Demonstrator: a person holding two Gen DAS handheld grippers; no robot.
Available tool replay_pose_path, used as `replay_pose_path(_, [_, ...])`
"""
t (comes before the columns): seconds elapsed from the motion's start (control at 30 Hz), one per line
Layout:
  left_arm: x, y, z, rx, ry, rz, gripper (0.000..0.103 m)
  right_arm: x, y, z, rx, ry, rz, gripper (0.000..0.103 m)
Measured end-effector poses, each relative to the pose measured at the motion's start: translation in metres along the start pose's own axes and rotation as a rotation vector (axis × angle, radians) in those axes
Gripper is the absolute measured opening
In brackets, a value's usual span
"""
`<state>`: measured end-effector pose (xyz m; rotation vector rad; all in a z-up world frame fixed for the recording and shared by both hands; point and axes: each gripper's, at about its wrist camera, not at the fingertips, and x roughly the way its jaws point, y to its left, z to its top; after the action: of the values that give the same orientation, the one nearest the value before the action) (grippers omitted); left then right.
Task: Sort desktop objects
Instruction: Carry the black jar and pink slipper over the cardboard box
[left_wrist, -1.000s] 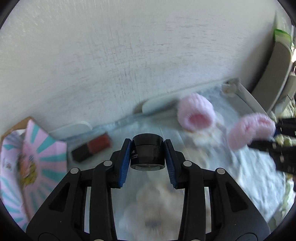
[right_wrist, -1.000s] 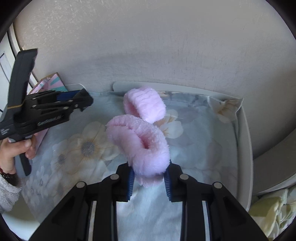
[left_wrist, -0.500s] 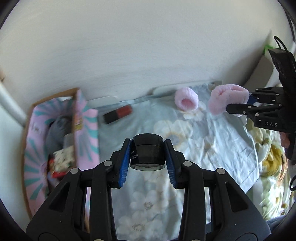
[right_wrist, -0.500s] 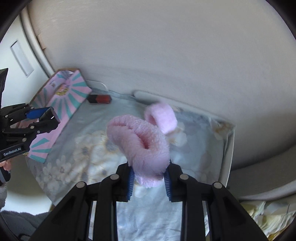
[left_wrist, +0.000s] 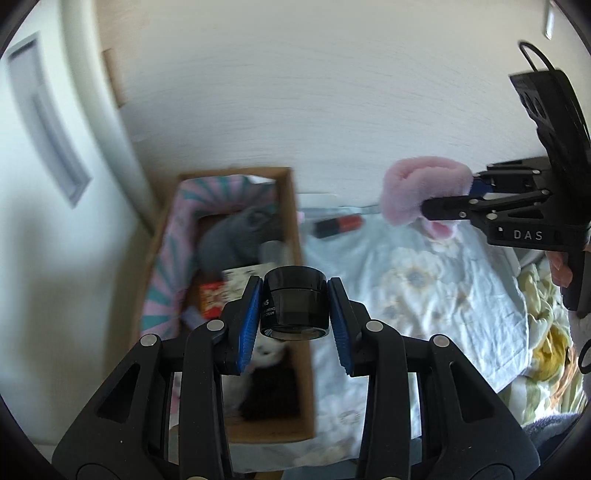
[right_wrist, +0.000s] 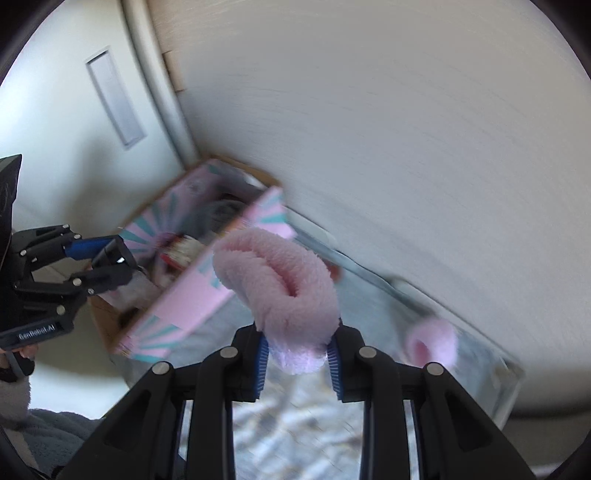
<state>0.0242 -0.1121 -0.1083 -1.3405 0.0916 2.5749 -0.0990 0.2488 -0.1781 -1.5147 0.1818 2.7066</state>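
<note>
Two fluffy pink fleece cuffs: one is clenched between the right gripper's blue pads, held in the air above the flowered pale-blue cloth; the second lies on that cloth at its far right. One small black round jar is gripped by the left gripper over the near end of the open cardboard box with pink-and-teal lining, at the table's left. One red-and-black tube lies by the far wall, just right of the box. The box's middle is crowded with grey and printed things.
</note>
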Motion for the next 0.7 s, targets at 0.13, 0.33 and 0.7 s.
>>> replay_pose_path(0.13, [-0.006,0.027,-0.008,-0.043,0.011,0.028,0.033,0.02,0.036,0.03,-0.079,0.019,0.053,0.026])
replay_pose_path(0.33, [-0.009,0.053,-0.028,-0.096,0.042,0.036,0.033,0.054,0.092,0.059,-0.195,0.066,0.121,0.026])
replay_pose_path(0.7, [-0.007,0.067,-0.036,-0.144,0.049,0.042,0.033,0.101,0.153,0.079,-0.329,0.149,0.176,0.025])
